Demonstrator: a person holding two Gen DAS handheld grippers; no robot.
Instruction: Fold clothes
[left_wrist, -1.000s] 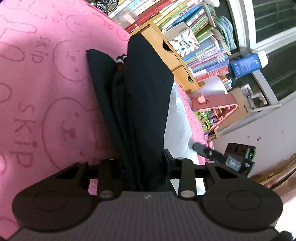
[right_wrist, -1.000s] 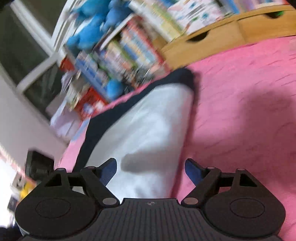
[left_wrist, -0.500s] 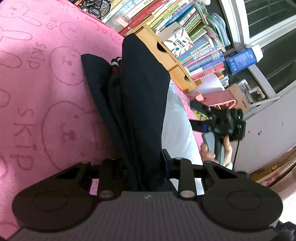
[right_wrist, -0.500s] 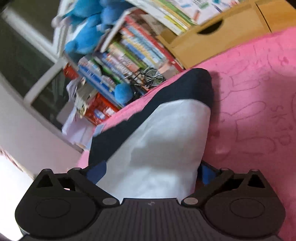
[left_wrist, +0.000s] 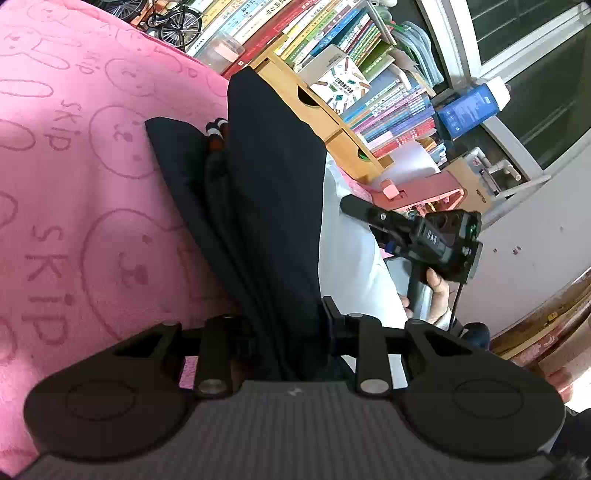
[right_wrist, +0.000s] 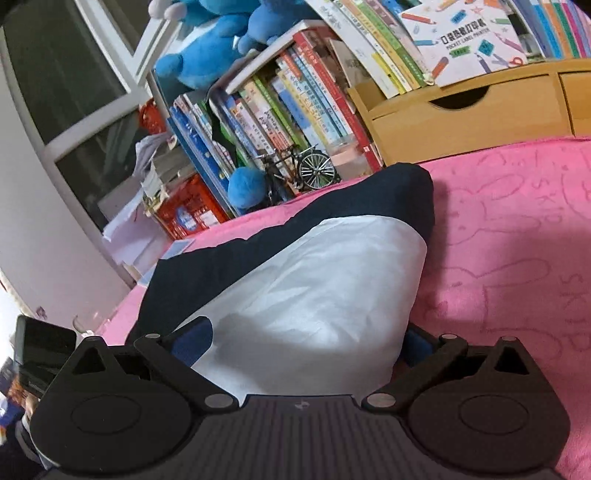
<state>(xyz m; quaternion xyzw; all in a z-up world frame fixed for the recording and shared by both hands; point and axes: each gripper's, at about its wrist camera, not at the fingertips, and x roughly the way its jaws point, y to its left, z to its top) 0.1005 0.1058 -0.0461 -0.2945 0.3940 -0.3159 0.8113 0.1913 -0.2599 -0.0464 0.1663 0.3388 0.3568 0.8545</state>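
**Dark fold pinched, right jaws wide**

My left hand-held gripper was clamped on the bunched dark garment, which ran toward twelve o'clock across the pink blanket. My right hand-held gripper stood fully open, its blue pads straddling the garment's white panel without pressing it.
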